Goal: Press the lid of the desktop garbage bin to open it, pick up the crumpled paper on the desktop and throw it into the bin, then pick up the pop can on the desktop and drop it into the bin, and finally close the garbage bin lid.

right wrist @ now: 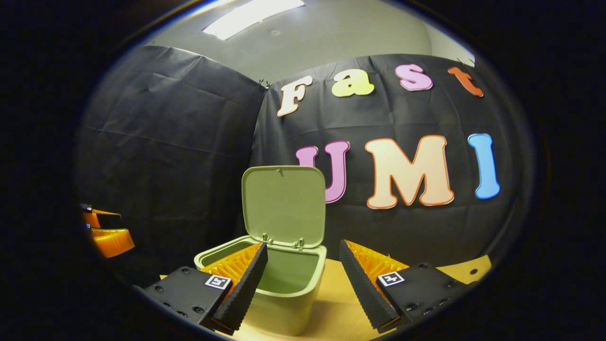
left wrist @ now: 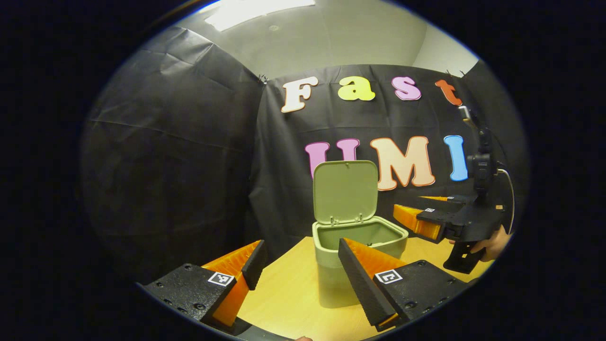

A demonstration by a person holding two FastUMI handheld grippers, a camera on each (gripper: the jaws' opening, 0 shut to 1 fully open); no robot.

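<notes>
Evidently we found garbage bin (left wrist: 358,246) on wooden desktop (left wrist: 293,303) with lid (left wrist: 345,191) upright on rear hinge, left open for drops. Left gripper (left wrist: 298,267) hung spread, nothing between fingers, facing bin. Right gripper (right wrist: 300,272) also spread and unloaded, hovering at bin mouth. Visible part of bin interior looked bare; bottom hidden. Crumpled paper, pop can: we could not locate either.

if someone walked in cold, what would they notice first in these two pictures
The pale green plastic bin stands on the light wooden tabletop, its flat lid flipped upright at the back. In the left gripper view the left claw gapes open before it, while the right claw, held in a hand, hangs to the bin's right. The right gripper view looks down into the bin's open mouth.
</notes>
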